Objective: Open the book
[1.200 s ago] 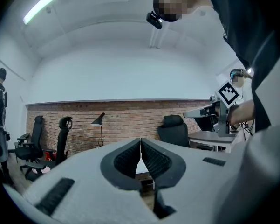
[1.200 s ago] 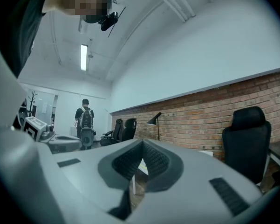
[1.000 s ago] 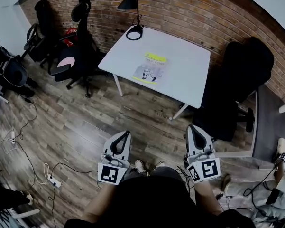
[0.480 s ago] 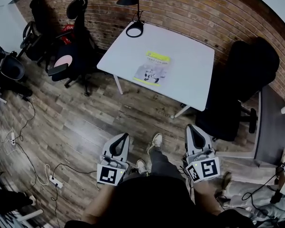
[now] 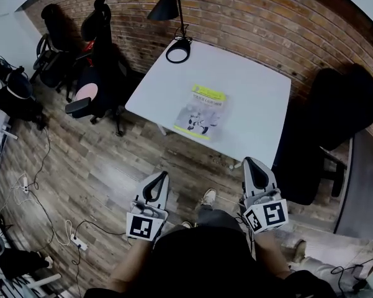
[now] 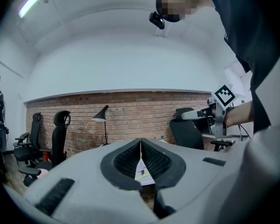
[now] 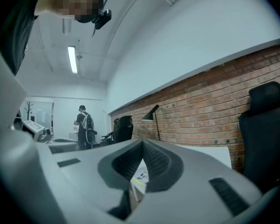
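1 book (image 5: 200, 112): closed and lying flat, cover up, on the white table (image 5: 251, 92), close to the table's near edge; a yellow band crosses its far end.
Long axis: runs from the near edge toward the brick wall (image 5: 254, 14), slightly slanted, so 1 short edge faces the person.
Spine: no view shows which long edge is the spine.
Also on the table: 1 black lamp (image 5: 164, 8), at the far corner, well apart from the book.
Left gripper (image 5: 164, 176): level over the wood floor (image 5: 112, 166), well short of the table; jaws pressed together with nothing between them.
Right gripper (image 5: 251, 164): level beside it, also short of the table; jaws together and empty.
Bearing: the book lies ahead of the 2 grippers and between their lines of aim; neither is clearly nearer.
Step, as judged: approach only; the book is untouched and the opening has not begun.
Next move, as judged: reach the near edge, then work 1 tip under the cover's free long edge.
Around: black office chairs (image 5: 90, 48) at left, 1 dark chair (image 5: 344, 104) at the table's right.
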`<state>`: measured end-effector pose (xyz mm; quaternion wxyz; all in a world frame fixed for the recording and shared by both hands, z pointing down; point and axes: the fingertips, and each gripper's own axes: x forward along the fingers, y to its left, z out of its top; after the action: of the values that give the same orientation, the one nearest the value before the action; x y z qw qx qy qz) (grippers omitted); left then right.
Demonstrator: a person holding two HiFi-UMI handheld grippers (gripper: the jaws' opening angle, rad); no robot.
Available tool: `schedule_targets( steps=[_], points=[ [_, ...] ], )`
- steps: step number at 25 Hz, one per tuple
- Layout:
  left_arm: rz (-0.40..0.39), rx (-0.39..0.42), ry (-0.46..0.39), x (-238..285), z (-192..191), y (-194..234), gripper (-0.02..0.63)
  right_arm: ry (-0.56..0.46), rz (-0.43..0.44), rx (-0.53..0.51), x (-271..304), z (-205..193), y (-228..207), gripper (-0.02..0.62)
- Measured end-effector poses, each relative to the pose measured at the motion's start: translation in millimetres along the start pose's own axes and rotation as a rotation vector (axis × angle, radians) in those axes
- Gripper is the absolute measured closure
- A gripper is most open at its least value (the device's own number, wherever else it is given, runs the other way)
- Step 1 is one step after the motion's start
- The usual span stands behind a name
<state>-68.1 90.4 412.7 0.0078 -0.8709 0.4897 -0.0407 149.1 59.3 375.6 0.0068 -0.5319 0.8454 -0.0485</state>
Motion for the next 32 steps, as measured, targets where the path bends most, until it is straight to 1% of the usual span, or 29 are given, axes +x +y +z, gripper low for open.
schedule_targets(
  steps=[4, 7, 12, 16, 20, 26, 29, 32],
  points=[
    [0.022, 0.016, -0.002, 44.1, 13.9, 4.1, 0.58, 0.0, 0.037, 0.007, 32.4, 6.7, -32.6, 0.583],
    [0.039, 0.018, 0.003, 68.2, 18.4, 7.8, 0.58, 0.02, 0.065, 0.011, 54.5, 2.7, -50.1, 0.583],
    [0.052, 0.011, 0.042, 87.3, 13.6, 11.9, 0.58, 0.065, 0.102, 0.042, 74.8, -13.7, -59.1, 0.583],
    [0.054, 0.002, 0.053, 101.0, 11.7, 19.7, 0.581, 0.087, 0.114, 0.055, 90.6, -21.0, -61.8, 0.583],
    [0.021, -0.009, 0.038, 118.7, 9.1, 25.5, 0.581, 0.118, 0.09, 0.055, 104.0, -28.3, -67.9, 0.583],
    [-0.027, -0.017, 0.017, 138.6, 12.5, 40.2, 0.581, 0.211, 0.057, 0.172, 122.3, -52.8, -73.7, 0.583],
    [-0.042, -0.045, 0.027, 143.1, 8.1, 50.4, 0.58, 0.234, 0.019, 0.182, 134.1, -61.3, -77.7, 0.583],
    [-0.063, -0.055, 0.028, 148.7, 5.8, 58.7, 0.581, 0.261, -0.006, 0.193, 148.4, -73.3, -78.4, 0.583]
  ],
)
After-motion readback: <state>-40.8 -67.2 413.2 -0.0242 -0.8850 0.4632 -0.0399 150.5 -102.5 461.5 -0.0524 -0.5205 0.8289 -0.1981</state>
